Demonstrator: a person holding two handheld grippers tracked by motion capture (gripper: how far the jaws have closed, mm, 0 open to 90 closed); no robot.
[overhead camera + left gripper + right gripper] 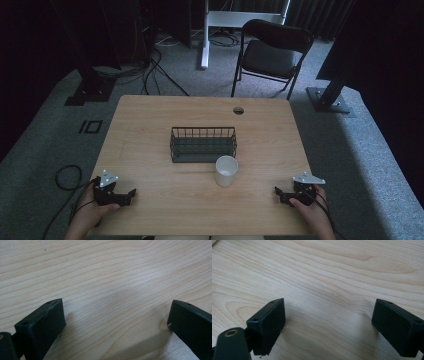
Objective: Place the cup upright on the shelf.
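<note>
White cup [226, 171] just before wire basket [203, 144] (mid-table); both claws apart, empty; chair [272, 52] beyond.

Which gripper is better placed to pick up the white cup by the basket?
Right, probably. The white cup stands right of the table's middle, nearer the right gripper than the left gripper. Both rest open on the table, holding nothing.

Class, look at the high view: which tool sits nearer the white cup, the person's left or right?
Right. The right tool rests just right of the white cup, slightly nearer the person. The left tool lies farther off, to the cup's left.
</note>
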